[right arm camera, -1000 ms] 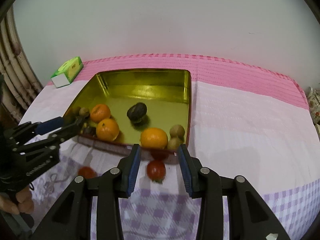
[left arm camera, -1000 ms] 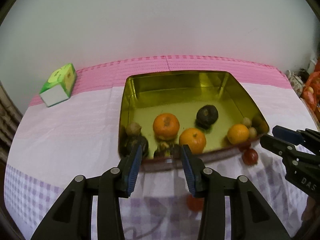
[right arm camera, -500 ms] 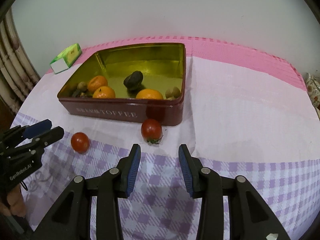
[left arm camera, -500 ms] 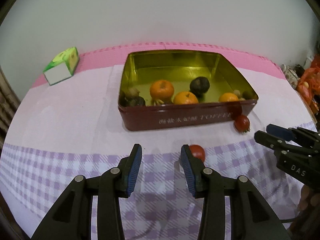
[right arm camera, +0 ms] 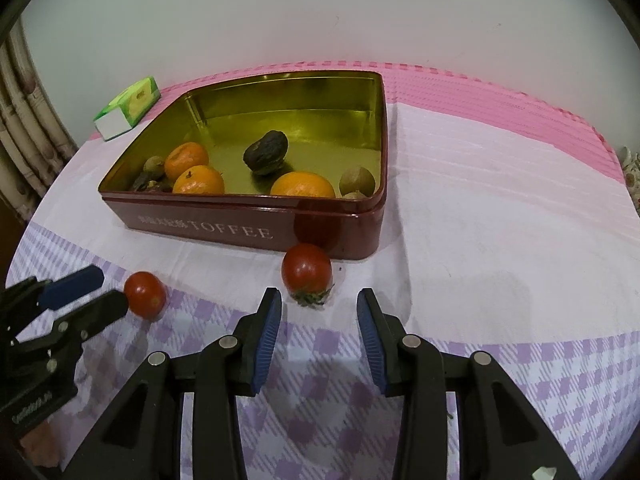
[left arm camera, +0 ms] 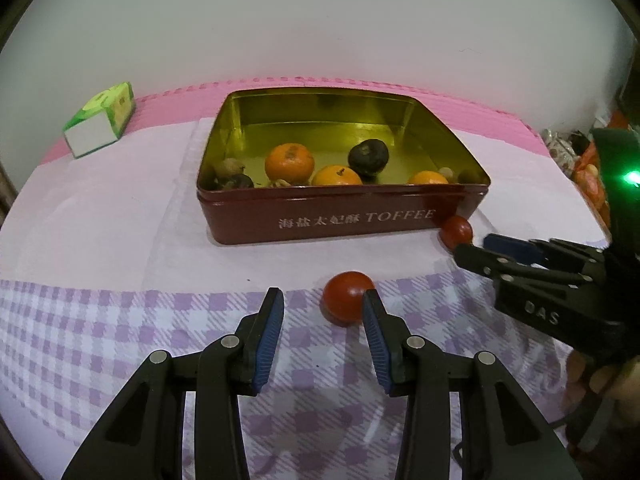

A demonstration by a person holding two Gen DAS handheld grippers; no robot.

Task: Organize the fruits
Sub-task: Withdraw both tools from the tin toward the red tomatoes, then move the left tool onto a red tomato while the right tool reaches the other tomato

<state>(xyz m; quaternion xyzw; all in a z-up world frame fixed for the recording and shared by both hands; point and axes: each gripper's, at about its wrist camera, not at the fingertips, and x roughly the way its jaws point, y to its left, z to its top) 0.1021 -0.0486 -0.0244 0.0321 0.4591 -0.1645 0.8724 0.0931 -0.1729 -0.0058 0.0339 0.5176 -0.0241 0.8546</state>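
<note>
A dark red toffee tin (left arm camera: 340, 222) (right arm camera: 240, 230) with a gold inside holds three oranges (left arm camera: 289, 162), a dark wrinkled fruit (right arm camera: 267, 151) and small brown fruits. Two red tomatoes lie on the cloth in front of it. My left gripper (left arm camera: 323, 304) is open, low over the cloth, with one tomato (left arm camera: 346, 297) (right arm camera: 144, 294) just ahead by its right finger. My right gripper (right arm camera: 319, 304) is open, with the stemmed tomato (right arm camera: 306, 270) (left arm camera: 456, 231) just ahead between its fingers.
A green and white carton (left arm camera: 102, 124) (right arm camera: 128, 107) lies at the back left. The table has a pink and purple-checked cloth (right arm camera: 480, 200). Clutter sits past the right edge (left arm camera: 584, 156). Bamboo furniture (right arm camera: 20, 120) stands at the left.
Both grippers pulled back from the tin and dropped lower, and each now sits close behind a tomato. Both stayed open.
</note>
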